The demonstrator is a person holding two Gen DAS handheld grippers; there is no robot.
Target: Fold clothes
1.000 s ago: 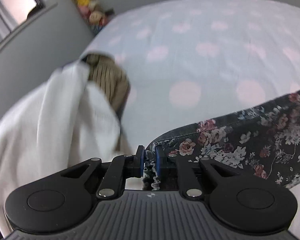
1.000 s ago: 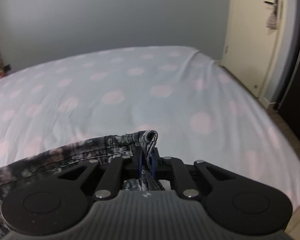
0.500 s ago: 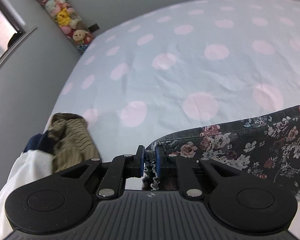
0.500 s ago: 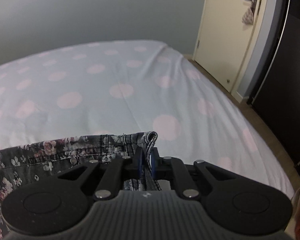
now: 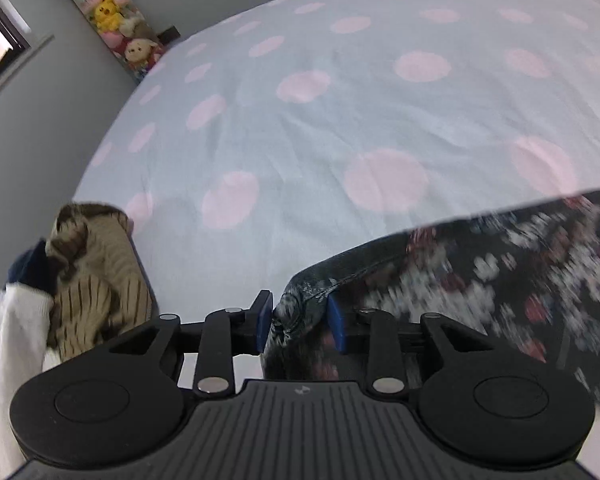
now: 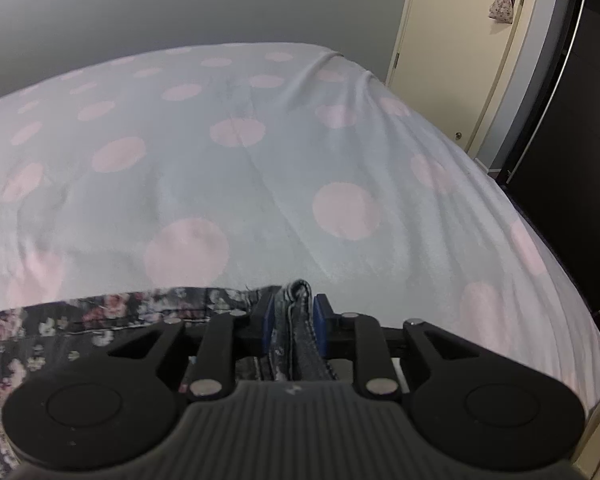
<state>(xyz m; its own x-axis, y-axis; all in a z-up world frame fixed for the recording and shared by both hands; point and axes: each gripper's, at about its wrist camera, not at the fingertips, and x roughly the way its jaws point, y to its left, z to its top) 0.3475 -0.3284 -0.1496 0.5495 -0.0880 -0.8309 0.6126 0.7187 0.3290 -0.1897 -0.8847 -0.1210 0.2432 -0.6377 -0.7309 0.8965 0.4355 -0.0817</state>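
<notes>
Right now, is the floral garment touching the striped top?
Apart. Left wrist view shows bare sheet between the floral garment and the striped top.

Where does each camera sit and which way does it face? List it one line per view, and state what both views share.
Left wrist: rides the left gripper, looking down over its opening jaws, floral cloth between them, at the polka-dot bedsheet, a heap of striped and white clothes and a column of plush toys.
Right wrist: rides the right gripper, jaws opening around the hem, facing the bed's far corner and a cream door.
Shared: the dark floral denim garment, the sheet. No hand shows.
</notes>
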